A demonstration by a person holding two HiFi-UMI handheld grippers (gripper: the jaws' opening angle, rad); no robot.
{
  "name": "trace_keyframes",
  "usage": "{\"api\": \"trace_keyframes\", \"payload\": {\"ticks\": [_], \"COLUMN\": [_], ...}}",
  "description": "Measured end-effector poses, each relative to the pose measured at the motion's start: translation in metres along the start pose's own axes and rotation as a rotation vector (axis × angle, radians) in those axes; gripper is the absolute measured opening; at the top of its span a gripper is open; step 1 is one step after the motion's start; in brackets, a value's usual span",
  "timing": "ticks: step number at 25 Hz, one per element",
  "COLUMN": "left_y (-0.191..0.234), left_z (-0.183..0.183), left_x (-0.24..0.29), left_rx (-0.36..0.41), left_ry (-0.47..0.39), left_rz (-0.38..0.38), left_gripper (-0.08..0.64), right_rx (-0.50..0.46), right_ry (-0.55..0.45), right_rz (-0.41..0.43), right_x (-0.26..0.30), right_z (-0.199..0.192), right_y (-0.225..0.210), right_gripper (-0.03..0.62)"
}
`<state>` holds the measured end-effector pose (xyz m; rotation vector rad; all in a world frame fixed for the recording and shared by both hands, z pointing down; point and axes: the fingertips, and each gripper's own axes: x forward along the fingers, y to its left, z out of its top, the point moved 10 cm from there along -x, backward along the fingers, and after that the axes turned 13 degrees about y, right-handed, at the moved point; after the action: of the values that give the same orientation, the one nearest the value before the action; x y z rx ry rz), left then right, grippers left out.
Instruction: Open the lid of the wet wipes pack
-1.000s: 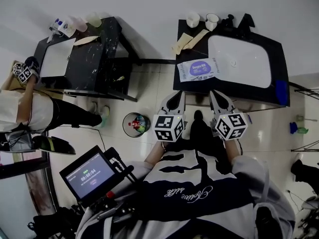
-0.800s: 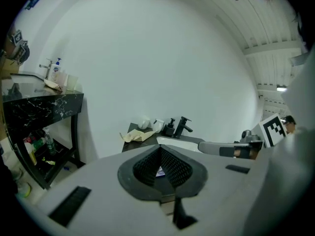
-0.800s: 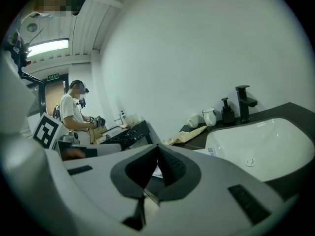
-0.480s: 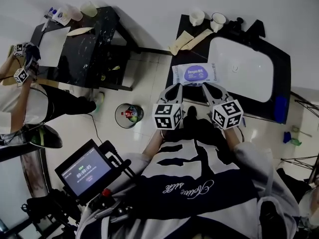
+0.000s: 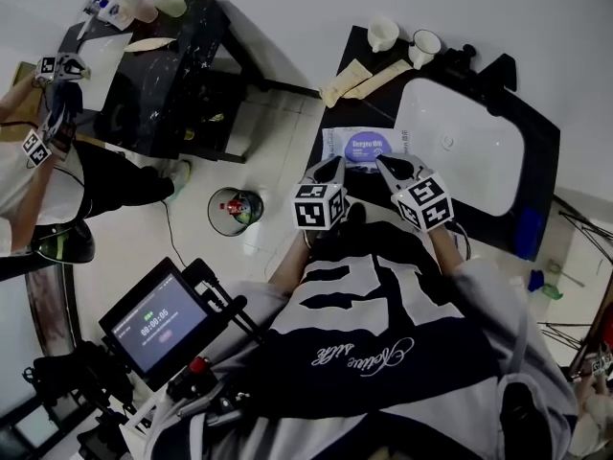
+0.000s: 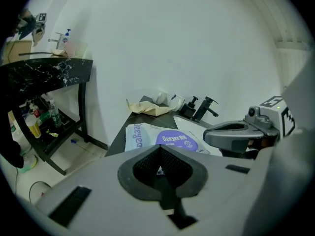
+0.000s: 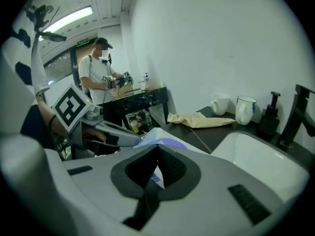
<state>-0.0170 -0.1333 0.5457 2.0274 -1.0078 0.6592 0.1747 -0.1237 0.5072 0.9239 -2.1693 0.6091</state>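
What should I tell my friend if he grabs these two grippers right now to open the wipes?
Left gripper: jaws together, holding nothing, poised by the pack's near edge.
Right gripper: the same, jaws together and empty.
Wet wipes pack: flat on the dark counter, left of the white sink. Its purple lid lies shut.
Done: nothing yet.
Left: probably steady the pack with one gripper and lift the lid with the other.
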Motion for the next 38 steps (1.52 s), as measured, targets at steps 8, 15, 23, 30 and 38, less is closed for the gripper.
{"api": "trace_keyframes", "payload": {"ticks": [8, 15, 23, 30, 38], "left_y": [-0.004, -0.008, -0.006, -0.003, -0.006], "left_z": [-0.004, -0.002, -0.004, -0.005, -0.007], "left_x": [0.018, 0.015, 0.02, 0.017, 0.021], "left_rx": [0.006, 0.039, 0.063, 0.006, 0.051], "left_ry": [0.075, 0.123, 0.183, 0.194, 0.201], "left_rz": [0.025, 0.042, 0.061, 0.028, 0.051], "left_gripper": [-0.002, -0.002, -0.002, -0.002, -0.002], "right_rx": [-0.203, -0.42, -0.711, -0.94, -0.759], "right_ry": [0.085, 0.178, 0.283, 0.359, 0.361], "right_rz": [0.093, 0.129, 0.125, 0.086, 0.151], "right_x": [0.017, 0.026, 0.042, 0.047, 0.05], "right_z": [0.003, 0.016, 0.016, 0.021, 0.023], "right_y": [-0.01, -0.001, 0.003, 0.018, 0.007], "right_gripper": [0.0, 0.063, 0.063, 0.063, 0.063]}}
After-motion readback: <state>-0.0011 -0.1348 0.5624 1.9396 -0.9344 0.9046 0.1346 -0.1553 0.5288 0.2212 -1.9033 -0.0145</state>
